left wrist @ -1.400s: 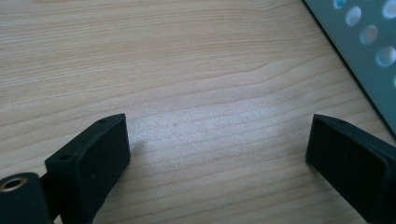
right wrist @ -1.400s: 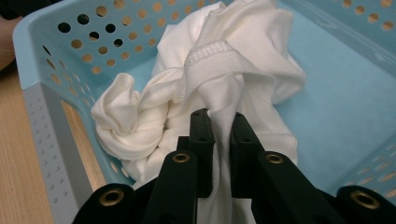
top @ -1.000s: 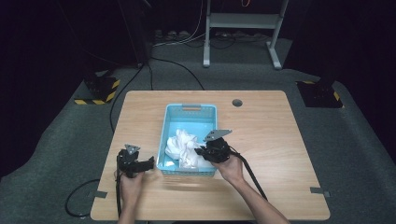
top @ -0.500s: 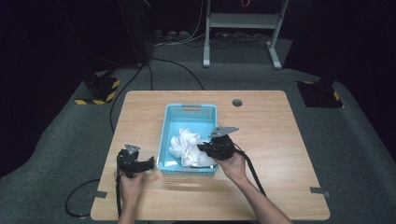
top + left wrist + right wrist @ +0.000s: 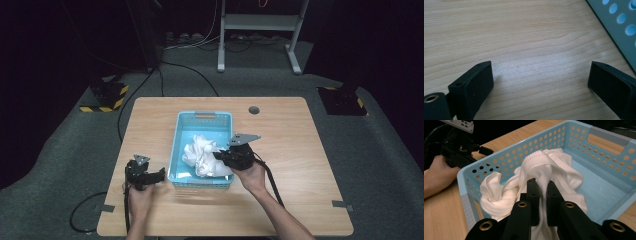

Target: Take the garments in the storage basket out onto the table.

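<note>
High view: a wooden desk (image 5: 300,150) carries a blue basket (image 5: 180,131) at its centre. A crumpled white cloth (image 5: 200,156) lies in the basket's near half. The right tongs (image 5: 220,157), held in a hand coming in from 5 o'clock, reach over the basket's right wall into the cloth. The left tongs (image 5: 159,173) sit at 7 o'clock, just beside the basket's near left corner, low over the desk.

Left gripper view: the left tongs (image 5: 541,80) are spread wide over bare wood, nothing between them. The basket's wall (image 5: 621,32) shows at 2 o'clock.

Right gripper view: the right tongs (image 5: 542,185) are pressed together, pinching a fold of the cloth (image 5: 554,167) inside the basket (image 5: 599,147). The left tongs (image 5: 486,150) and their hand (image 5: 436,175) show at 10 o'clock, outside the basket.
</note>
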